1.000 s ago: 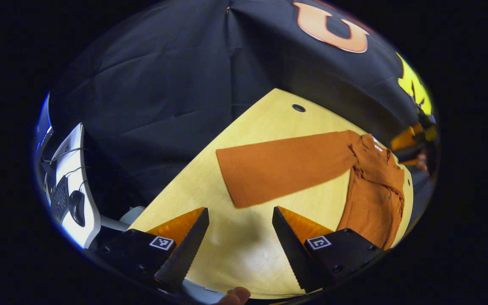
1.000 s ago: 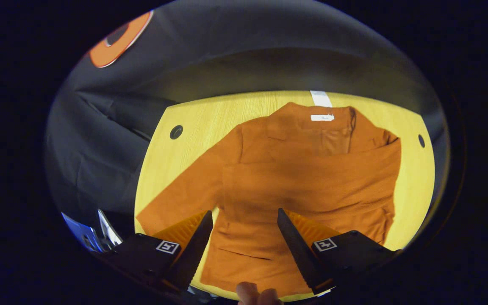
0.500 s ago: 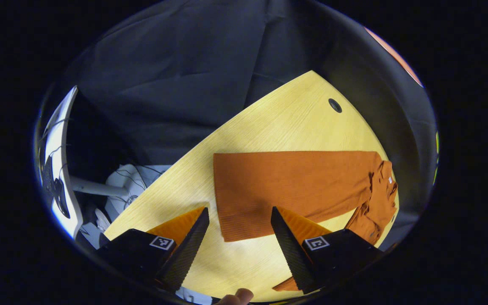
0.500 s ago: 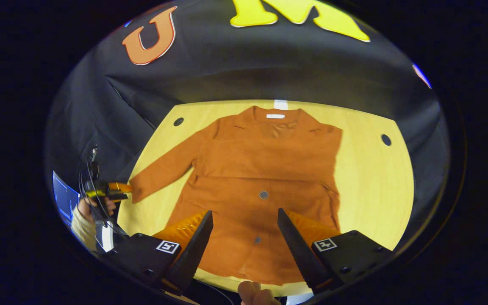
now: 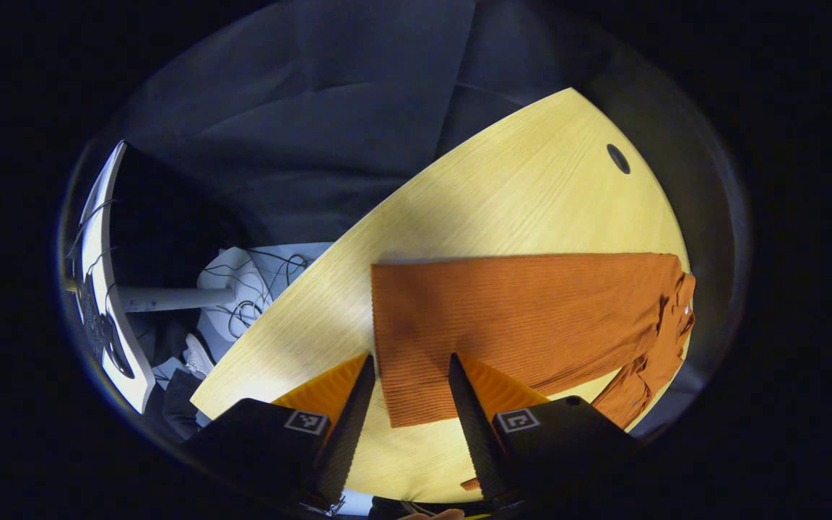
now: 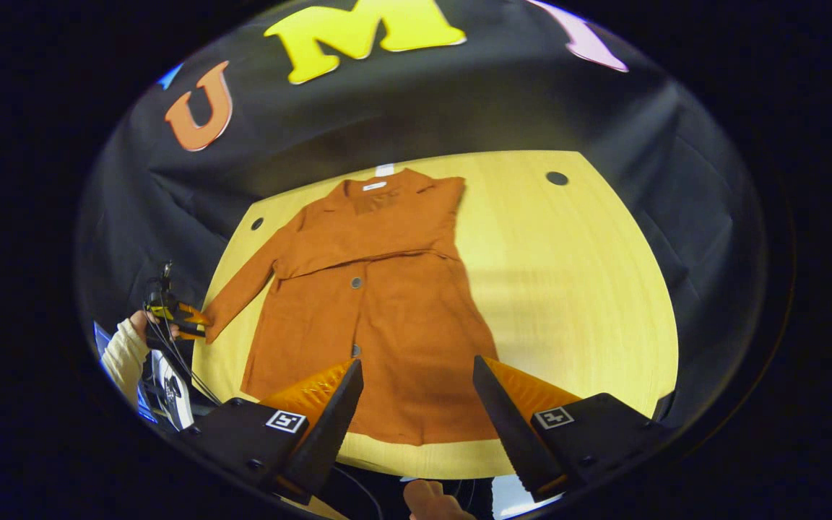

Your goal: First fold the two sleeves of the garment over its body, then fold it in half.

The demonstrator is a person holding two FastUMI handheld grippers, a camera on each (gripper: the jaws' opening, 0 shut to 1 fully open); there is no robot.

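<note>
- Since the earlier frames, the left gripper (image 5: 405, 393) has closed in on the cuff of the outstretched sleeve (image 5: 517, 325), its fingers narrowed but spread, straddling the cuff's near corner without yet pinching it; the right gripper (image 6: 417, 404) has drawn back, fingers spread and empty.
- Counter (image 6: 568, 289): pale yellow wood grain, rounded edge, small dark grommet holes.
- Garment (image 6: 380, 310): a rust-orange coat, lying flat at the counter's left half, collar toward the far wall, buttoned front up.
- Progress (judged from the layout): one sleeve appears already folded across the chest; the other sleeve lies extended off the garment's side, so its fold and the final halving remain.
- Fabric: finely ribbed, matte, soft and limp, with a straight-cut cuff edge.
</note>
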